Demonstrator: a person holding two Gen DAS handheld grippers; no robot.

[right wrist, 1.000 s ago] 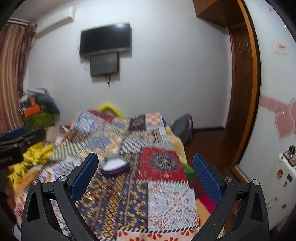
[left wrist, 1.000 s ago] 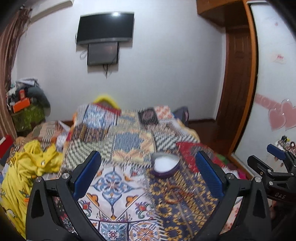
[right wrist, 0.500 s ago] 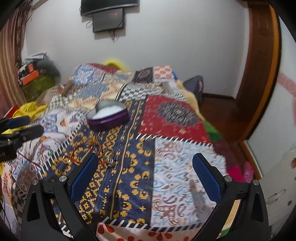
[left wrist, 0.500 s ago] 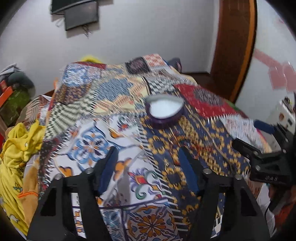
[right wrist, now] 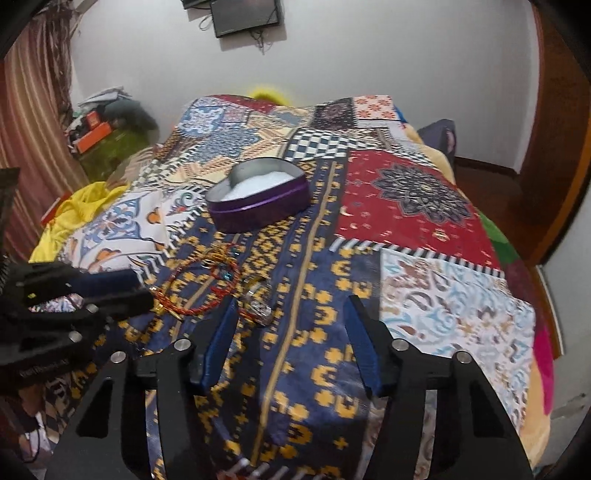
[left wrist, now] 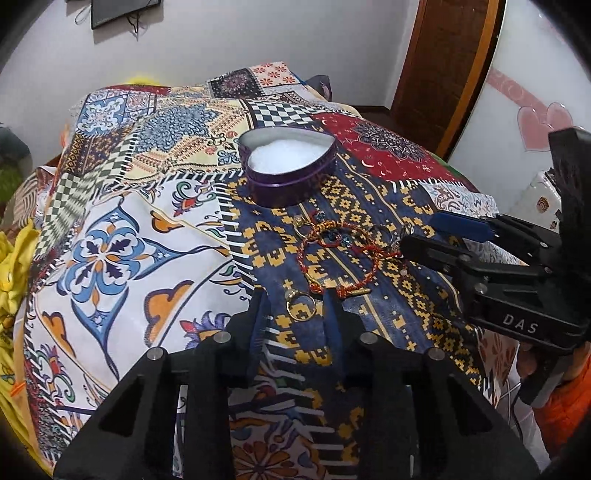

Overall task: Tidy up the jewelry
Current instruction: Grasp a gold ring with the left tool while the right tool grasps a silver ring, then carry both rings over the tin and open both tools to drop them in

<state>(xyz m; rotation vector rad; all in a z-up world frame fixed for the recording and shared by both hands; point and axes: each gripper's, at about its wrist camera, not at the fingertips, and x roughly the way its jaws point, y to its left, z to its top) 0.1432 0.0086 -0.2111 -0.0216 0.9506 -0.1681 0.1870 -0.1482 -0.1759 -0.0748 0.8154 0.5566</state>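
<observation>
A purple heart-shaped tin [left wrist: 288,168] with white padding inside stands open on the patchwork bedspread [left wrist: 122,236]; it also shows in the right wrist view [right wrist: 258,201]. In front of it lies loose jewelry: a red-and-gold braided bracelet [left wrist: 343,258], a gold ring [left wrist: 301,308] and silver rings [left wrist: 384,232]. My left gripper [left wrist: 295,306] is open, its fingers astride the gold ring. My right gripper [right wrist: 291,314] is open and empty; a silver ring [right wrist: 258,306] lies by its left finger. In the right wrist view the bracelet [right wrist: 201,291] lies left of it.
The bed fills both views. Yellow cloth [left wrist: 11,266] lies at its left edge. A wooden door [left wrist: 447,66] and a white cabinet with pink hearts [left wrist: 532,122] stand at the right. A wall TV [right wrist: 247,14] hangs behind. Each gripper shows in the other's view.
Both grippers have tilted down and come close to the bedspread. The left jaws have narrowed around the gold ring. The right jaws have narrowed too and moved toward the jewelry.
</observation>
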